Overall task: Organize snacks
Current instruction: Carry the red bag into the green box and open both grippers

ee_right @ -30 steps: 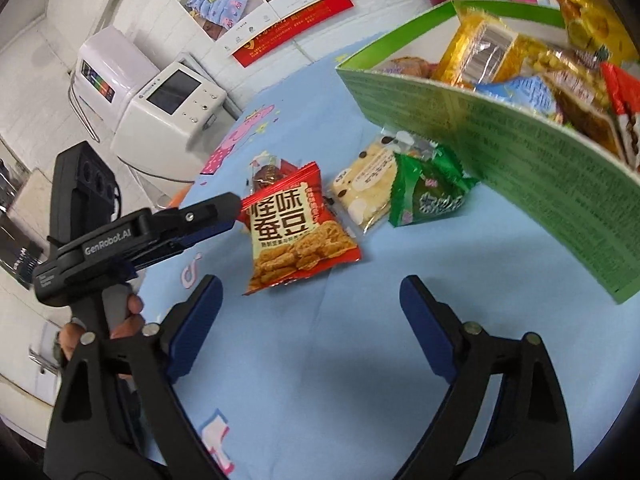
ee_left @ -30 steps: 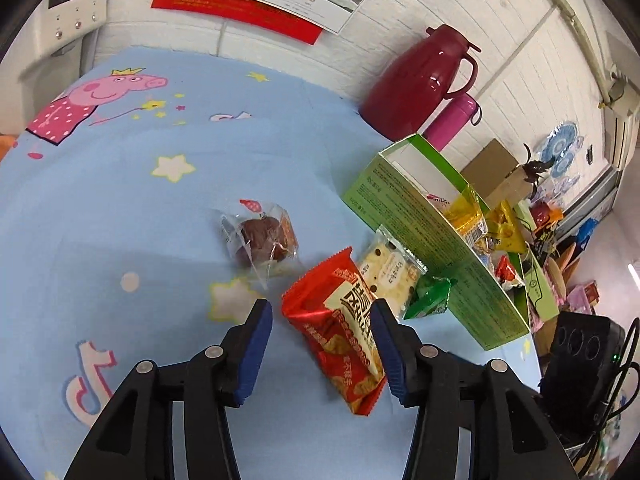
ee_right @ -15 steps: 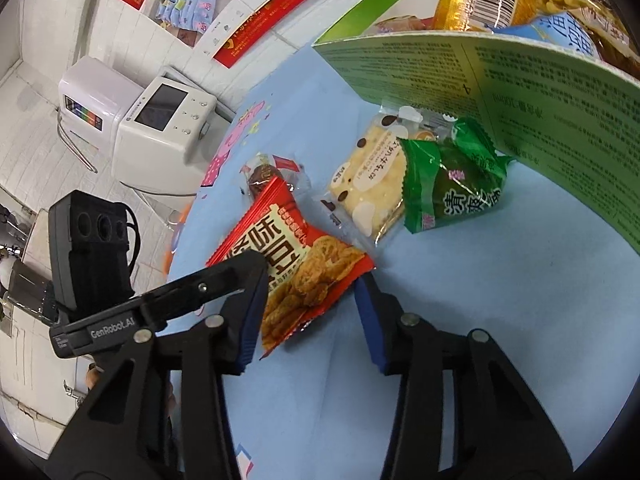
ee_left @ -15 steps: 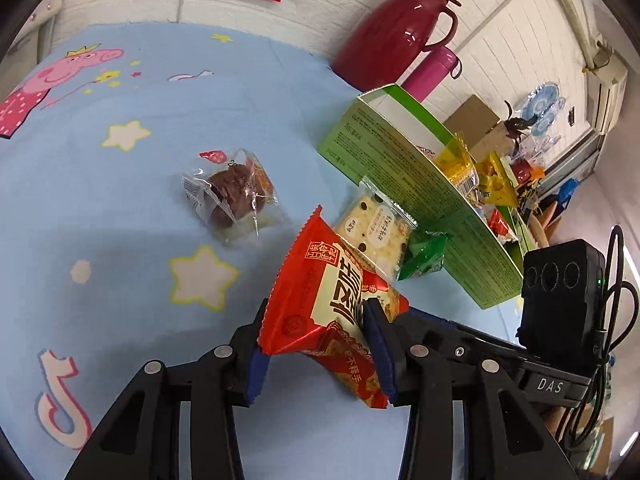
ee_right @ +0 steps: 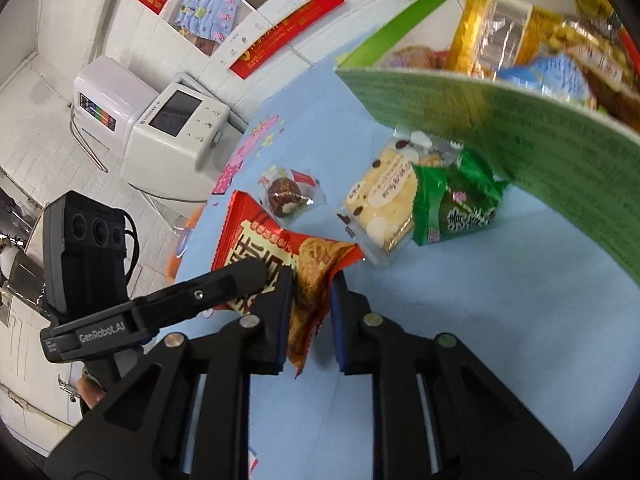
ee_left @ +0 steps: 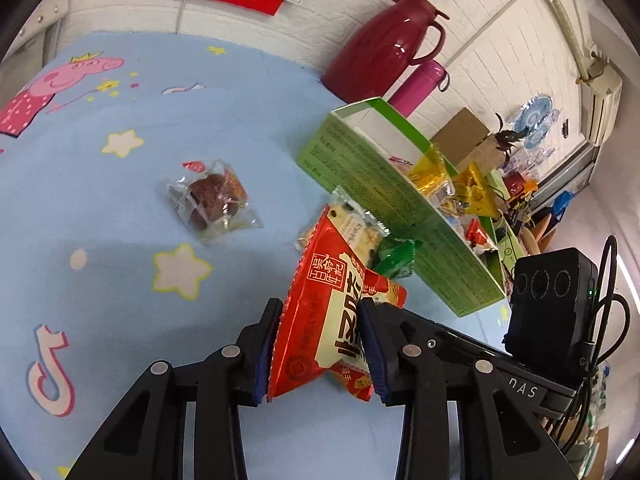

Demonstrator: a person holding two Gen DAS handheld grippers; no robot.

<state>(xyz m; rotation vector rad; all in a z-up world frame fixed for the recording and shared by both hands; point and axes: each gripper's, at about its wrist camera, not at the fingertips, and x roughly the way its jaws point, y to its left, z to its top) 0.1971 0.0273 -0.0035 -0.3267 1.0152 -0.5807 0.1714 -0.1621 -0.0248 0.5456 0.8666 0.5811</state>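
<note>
- Right now I am clamping both the left gripper [ee_left: 320,344] and right gripper [ee_right: 310,308] jaws on the red snack packet [ee_left: 320,320], lifted just off the worktop [ee_left: 120,220].
- Carefully, I am aiming for the green box [ee_right: 520,120], judging one grip should let go first.

Bright even indoor light; soft shadows; strong fisheye warp, dark corners; right view motion-blurred.

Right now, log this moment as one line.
left gripper: shut on red snack bag | right gripper: shut on same bag | green box: open | three snacks loose
</note>
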